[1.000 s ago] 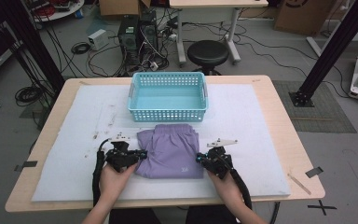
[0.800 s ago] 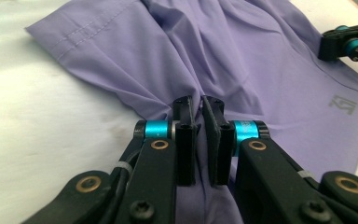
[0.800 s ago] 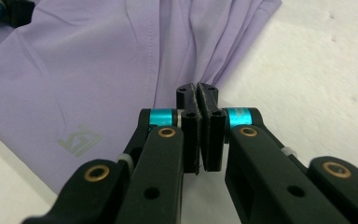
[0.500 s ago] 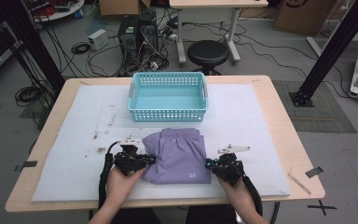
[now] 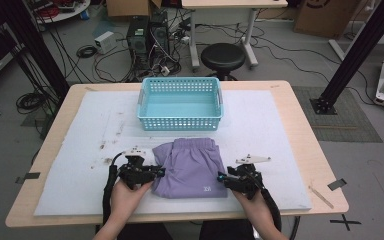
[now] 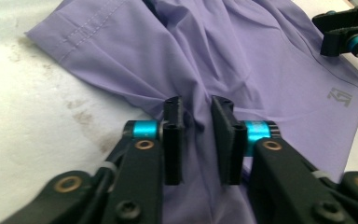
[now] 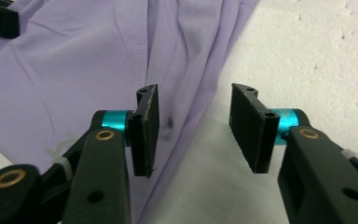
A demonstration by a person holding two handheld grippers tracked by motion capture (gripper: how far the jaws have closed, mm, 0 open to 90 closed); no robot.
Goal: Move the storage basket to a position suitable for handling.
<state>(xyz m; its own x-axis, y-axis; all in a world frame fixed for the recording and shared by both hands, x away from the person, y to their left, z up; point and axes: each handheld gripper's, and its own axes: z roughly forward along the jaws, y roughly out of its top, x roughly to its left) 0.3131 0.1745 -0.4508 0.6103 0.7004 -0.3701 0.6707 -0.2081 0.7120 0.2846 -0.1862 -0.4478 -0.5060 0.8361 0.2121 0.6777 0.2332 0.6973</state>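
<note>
Purple shorts [image 5: 192, 170] lie folded flat on the white foam mat [image 5: 280, 130], near the table's front edge. My left gripper [image 5: 157, 171] is at their left edge. Its jaws have just been opening and stand a little apart [image 6: 196, 105], with a ridge of the purple cloth [image 6: 242, 51] between them, not pinched. My right gripper [image 5: 221, 177] is at the shorts' lower right corner. Its jaws have also just been opening and stand wide [image 7: 193, 93], one pad over the cloth [image 7: 74, 56], the other over bare foam.
A light blue mesh basket [image 5: 181, 122] stands just behind the shorts, at the middle of the table. Bare mat lies to the left and right of the shorts. A black stool [image 5: 223, 56] and cables are on the floor beyond the table.
Both grippers and the shorts shifted slightly to the right. The grippers held the shorts' two sides before; now their jaws stand apart and the cloth lies loose.
</note>
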